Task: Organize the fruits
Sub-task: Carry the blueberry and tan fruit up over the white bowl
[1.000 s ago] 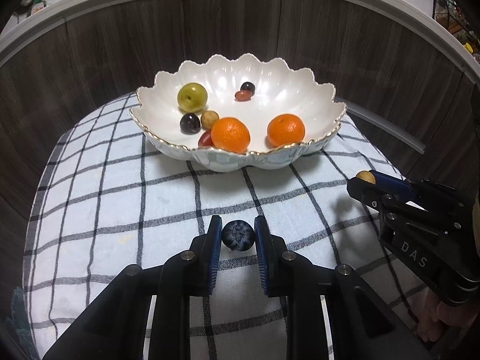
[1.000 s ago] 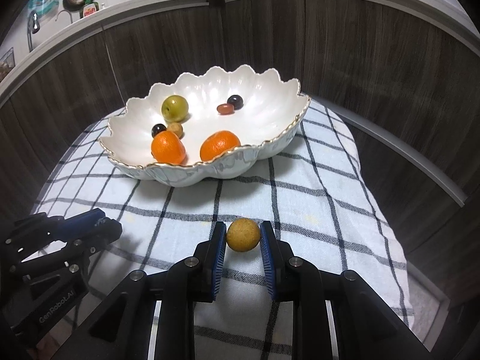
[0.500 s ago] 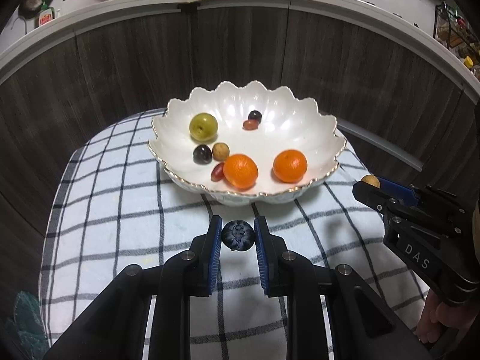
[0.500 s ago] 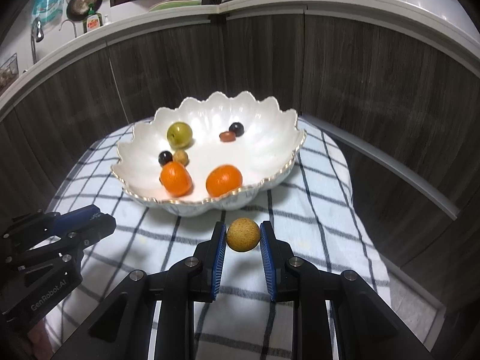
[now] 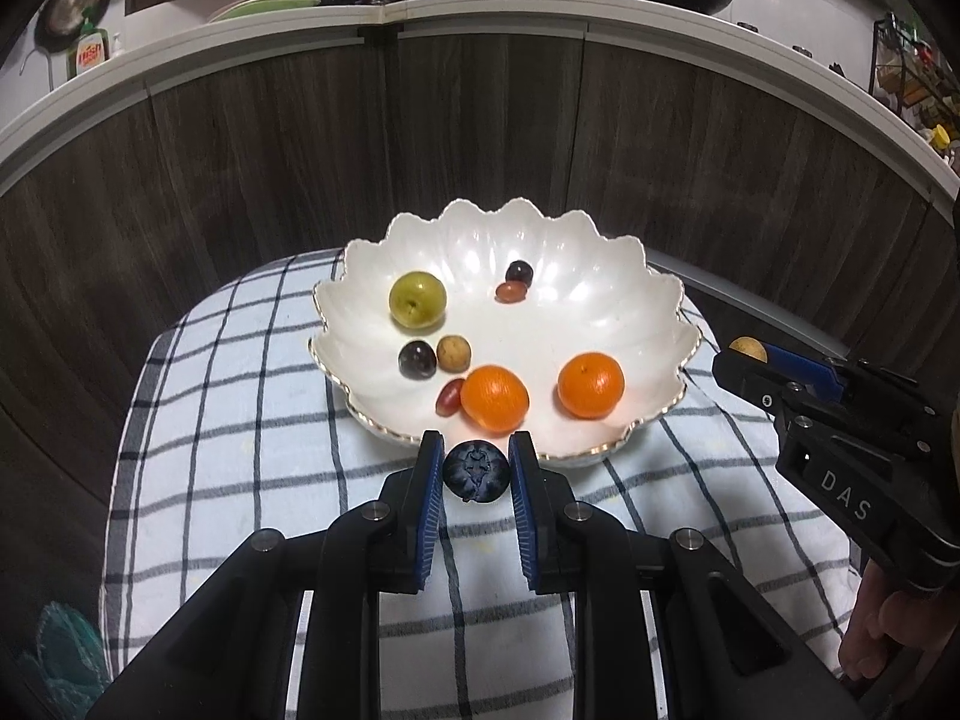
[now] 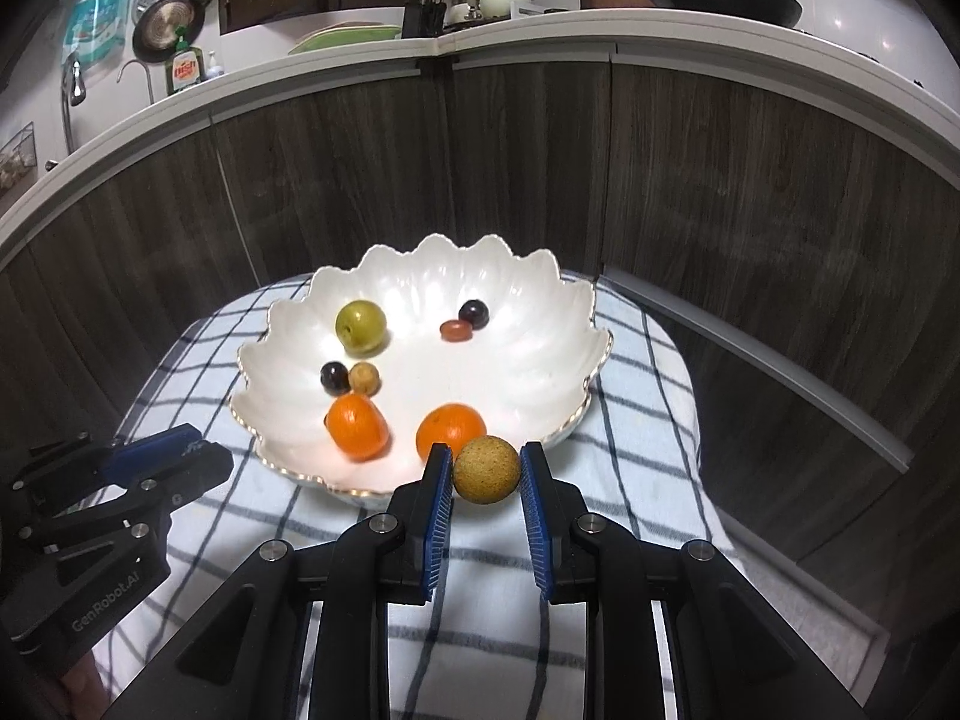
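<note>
Blueberry (image 5: 476,472), dark blue with its crown facing the lens, clamped between the blue pads of the left gripper (image 5: 476,474) and carried clear of the checked cloth (image 5: 228,420). Tan, rough-skinned round fruit (image 6: 486,469), likely a longan, pinched in the same way by the right gripper (image 6: 486,471); in the left wrist view that gripper shows at the right edge with the tan fruit at its tip. Beyond both tools stands the scalloped white bowl (image 5: 654,312) with gilt rim, holding two oranges (image 5: 495,398), a green plum-like fruit (image 5: 417,300), two dark grapes, two reddish oblong fruits and one small tan fruit.

Change over the last second: both grippers have risen together and advanced toward the bowl. Earlier the held fruits appeared low against the cloth, well short of the bowl; now each overlaps the near rim in its own view, and more of the counter behind shows. Neither grip has altered.

Reading for the task: the lift is done and the carry is under way. What remains, by this judgement, is to bring each fruit over the bowl's interior and release it low, so that it does not roll or strike fruit already there.
</note>
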Motion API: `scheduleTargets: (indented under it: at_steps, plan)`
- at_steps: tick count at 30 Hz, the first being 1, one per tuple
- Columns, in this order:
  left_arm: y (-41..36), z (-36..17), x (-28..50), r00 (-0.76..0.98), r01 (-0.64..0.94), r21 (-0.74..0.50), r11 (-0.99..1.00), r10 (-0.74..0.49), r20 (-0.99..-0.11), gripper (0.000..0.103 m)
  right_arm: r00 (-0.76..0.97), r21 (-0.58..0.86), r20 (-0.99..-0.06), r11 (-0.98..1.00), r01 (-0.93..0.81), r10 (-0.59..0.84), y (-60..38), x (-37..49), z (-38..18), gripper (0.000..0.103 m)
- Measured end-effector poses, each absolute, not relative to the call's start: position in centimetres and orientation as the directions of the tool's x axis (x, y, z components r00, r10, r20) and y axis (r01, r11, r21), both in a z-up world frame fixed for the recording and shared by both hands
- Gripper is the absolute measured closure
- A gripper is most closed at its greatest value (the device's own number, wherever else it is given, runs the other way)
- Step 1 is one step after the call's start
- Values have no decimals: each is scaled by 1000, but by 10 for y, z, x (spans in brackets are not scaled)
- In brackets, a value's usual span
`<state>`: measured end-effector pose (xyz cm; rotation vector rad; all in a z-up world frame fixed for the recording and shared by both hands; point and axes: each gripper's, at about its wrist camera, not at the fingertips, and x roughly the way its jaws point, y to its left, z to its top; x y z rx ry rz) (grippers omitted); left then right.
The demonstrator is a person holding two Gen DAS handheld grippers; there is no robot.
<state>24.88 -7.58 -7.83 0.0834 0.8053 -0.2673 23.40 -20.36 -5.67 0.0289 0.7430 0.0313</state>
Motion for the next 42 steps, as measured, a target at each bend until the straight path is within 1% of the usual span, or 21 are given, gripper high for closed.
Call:
scheduleTargets:
  at_steps: [15,25,33,42]
  plan:
    - [-75,-63,284,674,262,-20,965,-198,-712,80,751,30,-659,999,-12,29,-210,266,-38,79]
    - [-73,-62,306,672,253,-15,967,-187,-717,80,759,21,-651,1000,-2,15,-213,292,-33,79]
    - [-73,-72,328,657,241,-13,970,-174,-733,80,750,18,-661,1000,0,12,-213,313,-40,79]
    - [-70,-90,350,626,224,-21,974,-160,-763,80,715,23,-699,1000,10,9,-216,338,-60,79]
